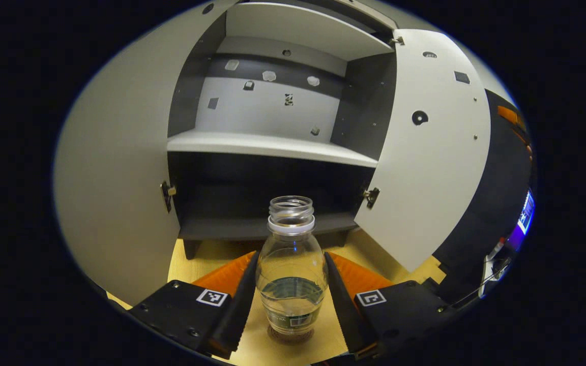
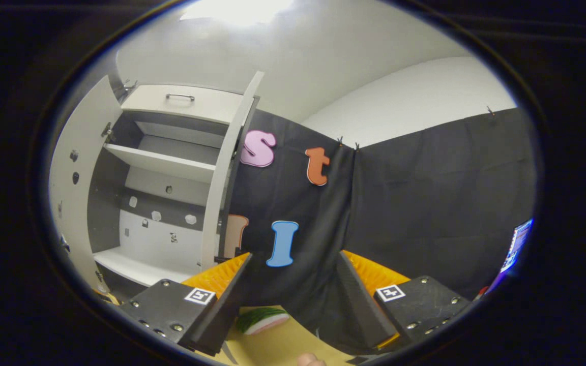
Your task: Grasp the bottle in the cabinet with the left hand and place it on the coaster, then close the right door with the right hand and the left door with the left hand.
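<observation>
A clear, capless bottle (image 1: 291, 264) with a little water in it stands upright on a round brown coaster (image 1: 290, 336) on the wooden table. My left gripper (image 1: 291, 260) is shut on the bottle, one finger against each side of its body. The cabinet (image 1: 272, 145) stands just behind, with its left door (image 1: 115, 168) and right door (image 1: 425, 152) both swung wide. My right gripper (image 2: 293, 284) is open and holds nothing, facing the black cloth wall. In the right gripper view the cabinet (image 2: 166, 162) is off to the left, its right door (image 2: 227, 168) seen edge-on.
The cabinet's shelves hold nothing. A green and pink object (image 2: 262, 320) lies on the table (image 2: 283, 345) under my right gripper, and a fingertip (image 2: 308, 360) shows at the bottom edge. A lit screen (image 1: 524, 213) glows at the far right.
</observation>
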Motion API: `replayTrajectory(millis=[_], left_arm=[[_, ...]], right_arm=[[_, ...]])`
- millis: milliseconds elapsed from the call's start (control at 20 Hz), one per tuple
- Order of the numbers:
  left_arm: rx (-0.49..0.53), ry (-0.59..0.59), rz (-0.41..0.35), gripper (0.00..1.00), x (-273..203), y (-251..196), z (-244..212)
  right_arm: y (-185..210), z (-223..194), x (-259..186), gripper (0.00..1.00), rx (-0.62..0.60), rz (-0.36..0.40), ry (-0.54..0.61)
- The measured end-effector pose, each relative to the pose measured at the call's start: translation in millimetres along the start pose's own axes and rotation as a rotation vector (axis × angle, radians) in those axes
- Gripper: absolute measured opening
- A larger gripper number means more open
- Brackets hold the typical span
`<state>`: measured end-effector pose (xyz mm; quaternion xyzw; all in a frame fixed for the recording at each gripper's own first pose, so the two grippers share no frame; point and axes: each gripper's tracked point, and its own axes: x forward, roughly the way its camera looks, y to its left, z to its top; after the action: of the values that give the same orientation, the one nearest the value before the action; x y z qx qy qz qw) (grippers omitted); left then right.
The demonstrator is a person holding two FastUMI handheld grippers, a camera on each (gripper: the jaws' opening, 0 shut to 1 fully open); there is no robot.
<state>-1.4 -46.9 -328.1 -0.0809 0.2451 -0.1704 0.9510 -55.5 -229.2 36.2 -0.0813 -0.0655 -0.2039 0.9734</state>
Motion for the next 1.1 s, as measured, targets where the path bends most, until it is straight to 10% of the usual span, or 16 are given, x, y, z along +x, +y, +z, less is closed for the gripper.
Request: replayTrajectory(millis=[1100], left_arm=[[0.049,0.057,-0.012,0.78,30.4,-7.4,-87.4]], right_arm=[[-7.0,-19.7,-19.3,0.99,-0.052,-0.032,0.076]])
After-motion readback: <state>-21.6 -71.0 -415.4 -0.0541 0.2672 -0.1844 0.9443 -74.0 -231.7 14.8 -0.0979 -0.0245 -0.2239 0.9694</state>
